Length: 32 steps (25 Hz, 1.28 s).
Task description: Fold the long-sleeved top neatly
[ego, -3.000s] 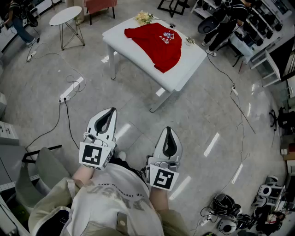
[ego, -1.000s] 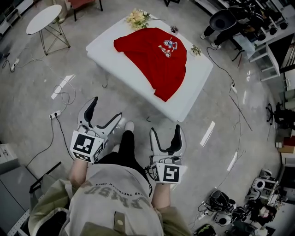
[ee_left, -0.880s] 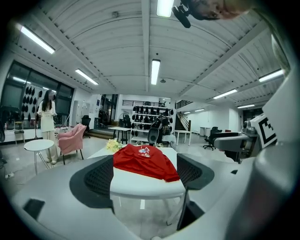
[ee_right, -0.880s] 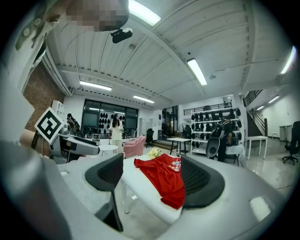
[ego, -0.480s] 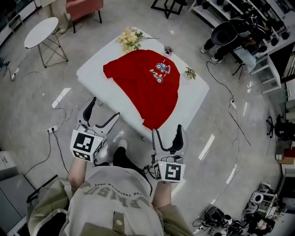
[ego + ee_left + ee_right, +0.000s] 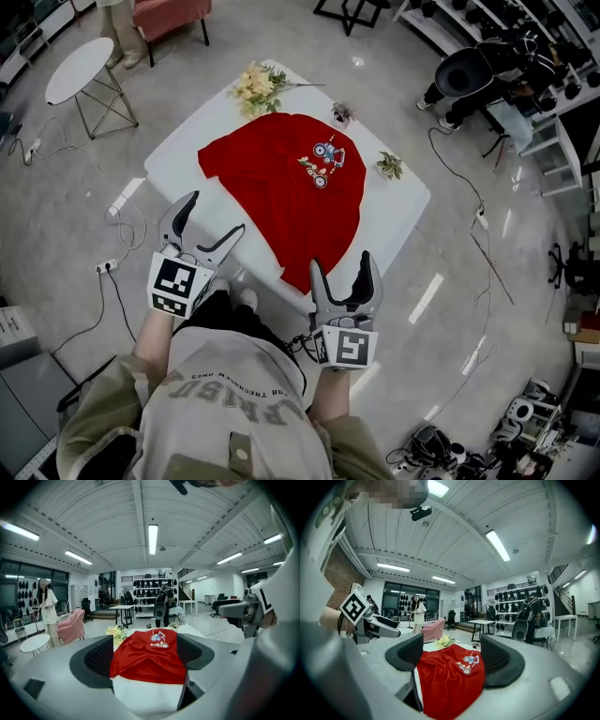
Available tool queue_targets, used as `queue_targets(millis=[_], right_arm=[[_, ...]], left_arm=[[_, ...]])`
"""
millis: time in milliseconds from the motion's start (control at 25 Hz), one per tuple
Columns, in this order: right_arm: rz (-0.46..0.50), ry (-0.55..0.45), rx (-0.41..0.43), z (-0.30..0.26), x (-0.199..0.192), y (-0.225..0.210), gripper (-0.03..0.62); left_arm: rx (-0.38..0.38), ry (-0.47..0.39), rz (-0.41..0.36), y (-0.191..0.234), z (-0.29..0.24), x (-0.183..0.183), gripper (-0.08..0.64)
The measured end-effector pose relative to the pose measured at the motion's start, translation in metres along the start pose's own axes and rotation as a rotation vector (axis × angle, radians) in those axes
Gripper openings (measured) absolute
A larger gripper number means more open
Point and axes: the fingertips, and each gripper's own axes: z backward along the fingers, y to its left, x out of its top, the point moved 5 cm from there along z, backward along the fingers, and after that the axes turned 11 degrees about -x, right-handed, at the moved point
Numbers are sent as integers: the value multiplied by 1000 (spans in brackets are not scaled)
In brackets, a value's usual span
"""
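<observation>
red top [image 6: 300, 202] flat on table [image 6: 174, 156], hem at nr edge

The only lettering is on the back of the person's pale sweatshirt [image 6: 230, 398] in the head view: a row of large letters that may read "BRASU", with a smaller line above it too warped to read. The left gripper [image 6: 214, 216] and right gripper [image 6: 342, 264] each carry a black-and-white square code marker, without letters. The red top [image 6: 281, 202] bears a small cartoon print [image 6: 319, 165], and no words show in it.
</observation>
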Motion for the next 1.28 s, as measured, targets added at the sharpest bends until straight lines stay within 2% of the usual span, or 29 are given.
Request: queue_targets(millis=[240, 480, 960, 1280], right_arm=[[-4, 73, -9, -35, -31, 4, 373], [-5, 155, -44, -67, -69, 17, 373], [2, 478, -174, -94, -161, 42, 373], [65, 650, -213, -94, -202, 46, 366]], left_arm=[[-30, 95, -12, 31, -42, -24, 402], [-117, 202, -60, 62, -89, -47, 402], [-358, 539, -228, 112, -173, -118, 400], [-447, 647, -260, 125, -201, -149, 400]])
